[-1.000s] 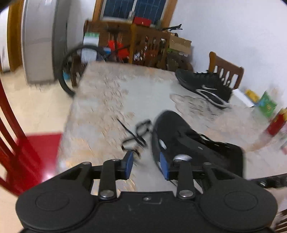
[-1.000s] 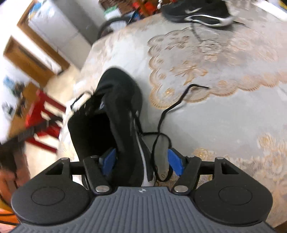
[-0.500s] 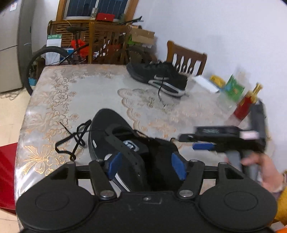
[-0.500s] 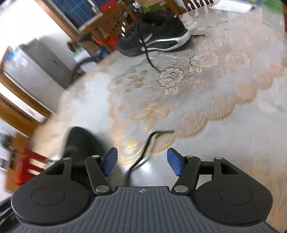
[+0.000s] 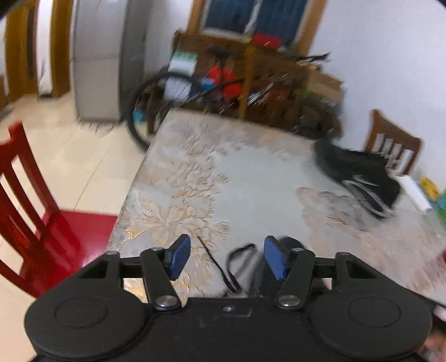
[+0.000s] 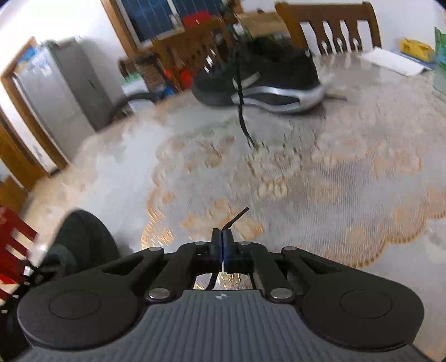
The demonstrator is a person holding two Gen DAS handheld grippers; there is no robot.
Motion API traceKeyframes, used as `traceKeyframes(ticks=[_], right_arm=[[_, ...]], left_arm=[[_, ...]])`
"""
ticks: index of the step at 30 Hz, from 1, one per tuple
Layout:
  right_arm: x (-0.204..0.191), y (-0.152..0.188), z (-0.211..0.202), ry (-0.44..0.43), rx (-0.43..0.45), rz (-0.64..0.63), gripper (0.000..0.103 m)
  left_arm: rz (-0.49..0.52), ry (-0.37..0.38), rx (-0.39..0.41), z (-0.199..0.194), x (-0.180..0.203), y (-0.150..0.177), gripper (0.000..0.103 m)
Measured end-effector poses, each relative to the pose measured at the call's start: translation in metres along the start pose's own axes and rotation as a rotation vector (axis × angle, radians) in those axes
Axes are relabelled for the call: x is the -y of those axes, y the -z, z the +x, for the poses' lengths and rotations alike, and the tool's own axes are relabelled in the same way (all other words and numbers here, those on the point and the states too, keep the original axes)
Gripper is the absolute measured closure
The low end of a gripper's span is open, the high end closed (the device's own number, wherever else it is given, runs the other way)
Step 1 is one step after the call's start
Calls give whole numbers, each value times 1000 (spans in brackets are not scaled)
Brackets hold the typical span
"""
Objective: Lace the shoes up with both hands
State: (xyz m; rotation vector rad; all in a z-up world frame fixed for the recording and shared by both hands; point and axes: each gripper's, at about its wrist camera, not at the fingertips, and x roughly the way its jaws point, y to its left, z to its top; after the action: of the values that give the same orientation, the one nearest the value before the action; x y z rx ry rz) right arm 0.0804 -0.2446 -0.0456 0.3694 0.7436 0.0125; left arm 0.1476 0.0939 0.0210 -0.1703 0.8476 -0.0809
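The right gripper [image 6: 222,245] has its fingers clenched on one lace end [image 6: 237,217] above the worktop [image 6: 334,181]. The left gripper [image 5: 224,257] fingers are closing, nothing pinched, over the other lace end [image 5: 214,261] beside the near shoe [image 6: 80,236]. Judged status: threading not yet started.

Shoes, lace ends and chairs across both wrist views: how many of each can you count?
Black shoes: 2, near shoe, far shoe
Loose lace ends: 3, one pinched by the right gripper, one by the left gripper, one from the far shoe
Chairs: 2, red chair, brown chair
Total: 7
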Motion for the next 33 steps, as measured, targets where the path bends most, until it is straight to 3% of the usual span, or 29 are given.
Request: traceKeyframes(ticks=[1, 3, 9, 12, 14, 16, 24, 27, 33], right_arm=[[2, -1, -5, -22, 12, 2, 103], [5, 0, -13, -58, 24, 13, 103], [10, 2, -17, -141, 28, 37, 103], [10, -2, -11, -168, 26, 36, 103], [10, -4, -7, -183, 24, 36, 103], [11, -5, -4, -193, 22, 48, 103], [8, -19, -22, -296, 113, 63, 103], [-2, -37, -35, -390, 146, 60, 103], [-36, -98, -71, -607, 255, 38, 103]], left_arm=[[-14, -32, -37, 18, 0, -3, 60], [-41, -86, -102, 50, -1, -6, 67], [-37, -202, -199, 99, 15, 6, 66], [23, -241, -181, 106, 24, 7, 69], [45, -225, -172, 108, 28, 8, 102], [53, -191, -161, 107, 30, 8, 103], [42, -46, 34, 42, 30, -1, 103], [14, 40, 148, -6, 34, -15, 103], [64, 187, 374, -103, 57, -50, 103]])
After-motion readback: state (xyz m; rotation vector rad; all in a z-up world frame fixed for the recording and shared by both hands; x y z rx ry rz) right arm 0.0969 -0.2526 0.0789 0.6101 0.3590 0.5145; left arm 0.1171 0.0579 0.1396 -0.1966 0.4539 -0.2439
